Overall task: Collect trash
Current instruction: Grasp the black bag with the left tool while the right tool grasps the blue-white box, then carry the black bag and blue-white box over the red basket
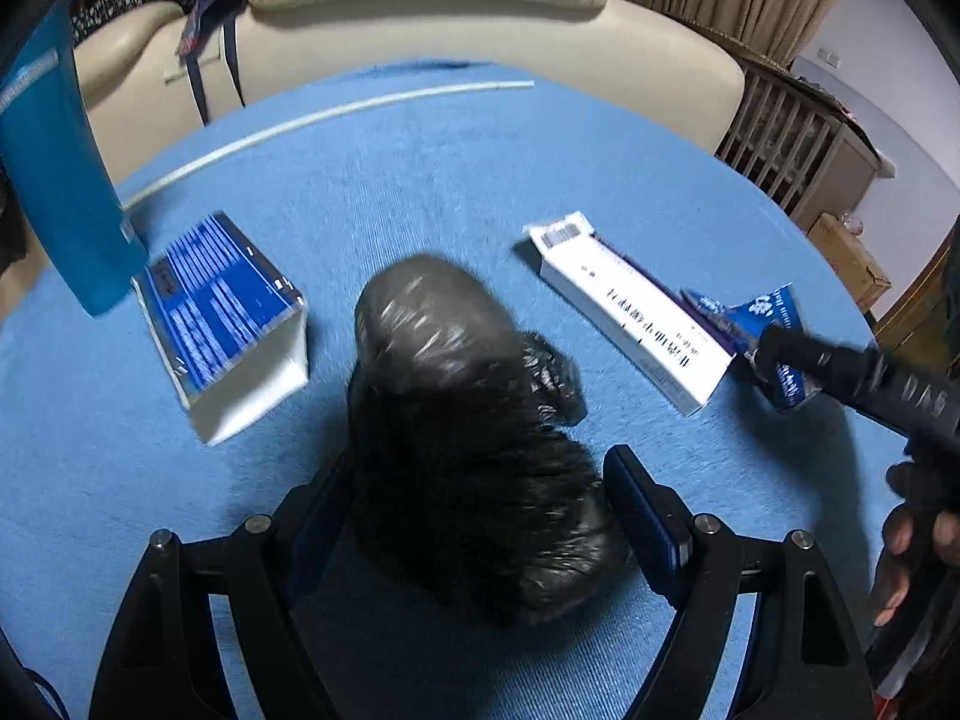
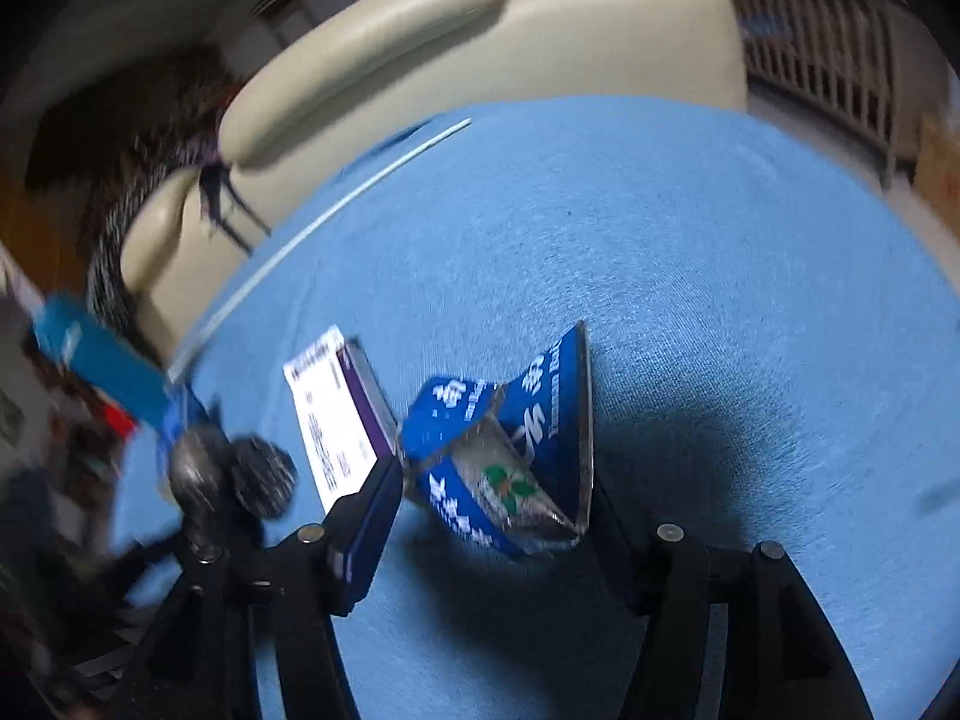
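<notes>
- One black plastic bag (image 1: 468, 420), crumpled and bulging, at lower centre of the left wrist view, lodged between the fingers of the left claw (image 1: 480, 516); right pad (image 1: 645, 516) close against the bag, left pad hidden behind it, so grip or mere closeness: cannot tell.
- One blue foil wrapper (image 2: 504, 456), crushed and silver inside, at centre of the right wrist view, pinched between both fingers of the right claw (image 2: 489, 498) and lifted off the tabletop (image 2: 690, 276).
- Same wrapper at the right edge of the left wrist view, clamped at the tip of the right claw, with part of a hand below it.
- Two cartons lying on the blue cloth tabletop: one blue-and-white carton (image 1: 222, 324) at left of the left wrist view; one long white carton (image 1: 630, 312) with a barcode and a purple side at right, just beside the wrapper.
- One thin white rod (image 1: 324, 120) along the far edge of the tabletop.
- One cream sofa (image 1: 432, 18) across the top, behind the tabletop.
- One blue flat object (image 1: 54, 180), blurred, at upper left; nature unclear.
</notes>
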Demonstrator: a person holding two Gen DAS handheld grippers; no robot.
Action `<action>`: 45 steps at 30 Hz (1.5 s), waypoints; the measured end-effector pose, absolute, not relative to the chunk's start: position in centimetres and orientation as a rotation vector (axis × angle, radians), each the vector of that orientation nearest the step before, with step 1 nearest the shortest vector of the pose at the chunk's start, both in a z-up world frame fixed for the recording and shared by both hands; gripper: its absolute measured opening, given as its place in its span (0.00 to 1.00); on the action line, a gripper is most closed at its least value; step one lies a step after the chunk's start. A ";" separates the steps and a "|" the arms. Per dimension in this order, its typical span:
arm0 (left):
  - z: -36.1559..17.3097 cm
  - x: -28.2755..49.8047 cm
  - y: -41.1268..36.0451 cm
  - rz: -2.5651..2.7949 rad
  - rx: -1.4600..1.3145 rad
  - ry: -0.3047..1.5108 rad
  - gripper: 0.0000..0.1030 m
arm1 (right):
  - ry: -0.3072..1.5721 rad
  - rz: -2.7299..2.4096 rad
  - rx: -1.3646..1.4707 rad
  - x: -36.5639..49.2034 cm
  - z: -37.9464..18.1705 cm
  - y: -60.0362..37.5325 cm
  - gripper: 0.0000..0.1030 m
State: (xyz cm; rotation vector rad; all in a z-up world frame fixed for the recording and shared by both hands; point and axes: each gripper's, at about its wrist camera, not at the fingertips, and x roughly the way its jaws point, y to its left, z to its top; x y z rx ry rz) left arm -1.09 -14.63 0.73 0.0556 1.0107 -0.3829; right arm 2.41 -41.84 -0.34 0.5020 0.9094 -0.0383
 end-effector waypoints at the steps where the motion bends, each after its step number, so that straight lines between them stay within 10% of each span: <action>1: 0.7 -1.2 -14.6 -0.383 0.062 0.988 0.77 | 0.913 -0.042 0.505 2.9 -0.5 -41.7 0.62; 3: 0.7 -1.6 -14.9 -0.371 0.108 0.964 0.46 | 0.932 -0.069 0.460 3.3 -0.4 -41.2 0.42; 6: 0.9 -1.8 -14.7 -0.384 0.104 0.967 0.38 | 0.944 -0.067 0.392 3.9 -0.2 -39.5 0.27; 45: 8.8 -20.2 -12.6 -0.615 0.081 0.814 0.37 | 0.701 -0.246 0.527 -26.3 6.9 -39.1 0.25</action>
